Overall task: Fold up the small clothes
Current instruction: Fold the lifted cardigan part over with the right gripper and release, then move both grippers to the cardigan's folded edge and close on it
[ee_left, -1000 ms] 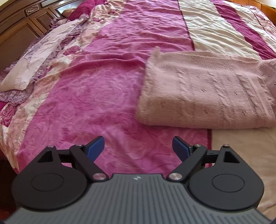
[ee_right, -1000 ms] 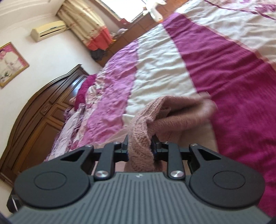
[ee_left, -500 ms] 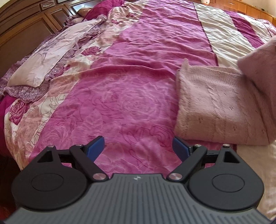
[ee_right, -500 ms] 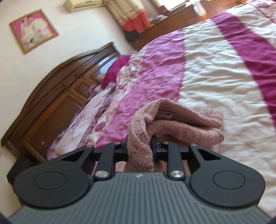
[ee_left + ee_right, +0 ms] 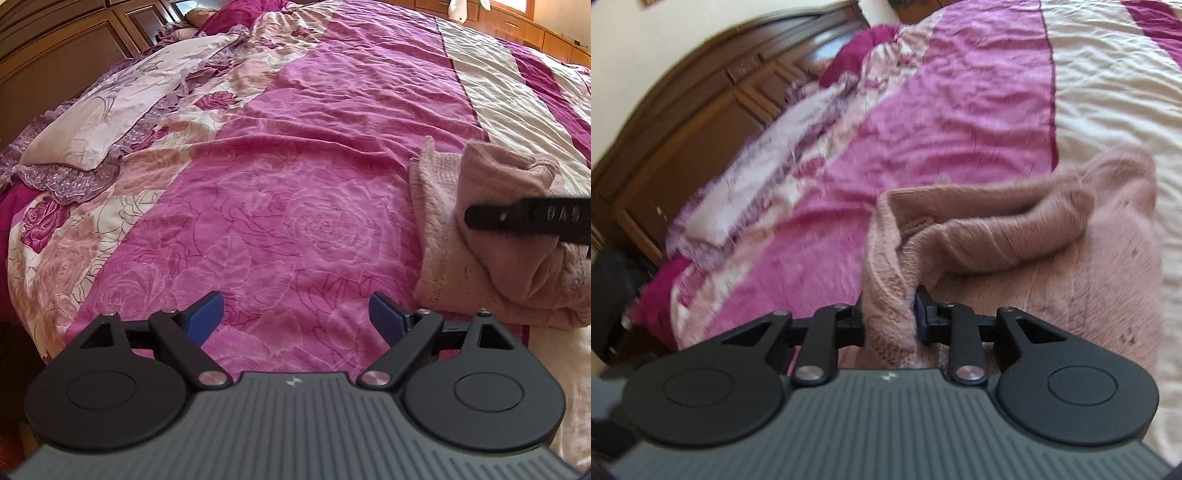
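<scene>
A pale pink knitted sweater (image 5: 439, 236) lies partly folded on the pink bedspread (image 5: 295, 155), at the right of the left wrist view. My right gripper (image 5: 889, 314) is shut on a bunched edge of the sweater (image 5: 1004, 236) and holds that part lifted over the rest of the garment. One of its black fingers (image 5: 524, 218) shows at the right edge of the left wrist view, over the sweater. My left gripper (image 5: 295, 317) is open and empty, low over the bedspread, left of the sweater's near corner.
A floral pillow with a lilac frill (image 5: 110, 110) lies at the far left near the dark wooden headboard (image 5: 683, 122). A cream stripe (image 5: 495, 85) of the bedspread runs beyond the sweater. Wooden drawers (image 5: 517, 22) stand at the far side.
My right gripper has carried the held sweater edge leftwards and down over the garment, and now shows in the left wrist view. My left gripper has drifted left, away from the sweater, still open.
</scene>
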`<state>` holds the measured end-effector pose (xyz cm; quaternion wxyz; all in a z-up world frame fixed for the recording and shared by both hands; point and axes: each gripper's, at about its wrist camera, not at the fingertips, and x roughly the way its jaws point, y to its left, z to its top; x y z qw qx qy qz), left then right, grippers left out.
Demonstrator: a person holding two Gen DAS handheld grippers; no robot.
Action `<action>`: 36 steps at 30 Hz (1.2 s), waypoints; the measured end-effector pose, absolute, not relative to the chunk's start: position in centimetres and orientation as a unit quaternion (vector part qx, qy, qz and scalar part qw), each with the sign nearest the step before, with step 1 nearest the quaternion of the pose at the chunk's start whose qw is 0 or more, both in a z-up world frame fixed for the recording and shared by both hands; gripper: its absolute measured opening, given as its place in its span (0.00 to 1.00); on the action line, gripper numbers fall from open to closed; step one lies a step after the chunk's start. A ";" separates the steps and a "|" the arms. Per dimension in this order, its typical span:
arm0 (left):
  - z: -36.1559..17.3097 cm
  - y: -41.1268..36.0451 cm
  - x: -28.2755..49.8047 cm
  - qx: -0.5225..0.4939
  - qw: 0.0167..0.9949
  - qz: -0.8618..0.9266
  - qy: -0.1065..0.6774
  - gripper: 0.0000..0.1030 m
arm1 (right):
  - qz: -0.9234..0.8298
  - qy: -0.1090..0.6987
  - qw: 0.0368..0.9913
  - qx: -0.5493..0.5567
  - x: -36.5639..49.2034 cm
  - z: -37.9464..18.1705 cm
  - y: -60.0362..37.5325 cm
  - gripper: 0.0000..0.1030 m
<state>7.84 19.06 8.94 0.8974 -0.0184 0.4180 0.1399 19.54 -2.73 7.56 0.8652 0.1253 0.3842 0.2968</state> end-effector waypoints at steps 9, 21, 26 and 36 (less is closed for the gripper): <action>11.1 19.0 8.6 -0.044 0.916 0.089 0.390 0.88 | 0.298 0.344 0.873 0.176 16.7 8.9 -4.7 0.46; 14.4 12.4 13.3 0.003 0.938 -0.023 0.347 0.88 | 0.204 0.291 0.917 0.181 13.5 9.9 -12.4 0.47; 12.5 8.5 16.5 0.046 0.934 -0.066 0.349 0.88 | 0.177 0.296 0.919 0.193 13.6 8.6 -14.3 0.47; 6.9 5.9 22.2 0.113 0.931 -0.053 0.344 0.29 | 0.142 0.309 0.922 0.184 14.4 6.0 -15.1 0.47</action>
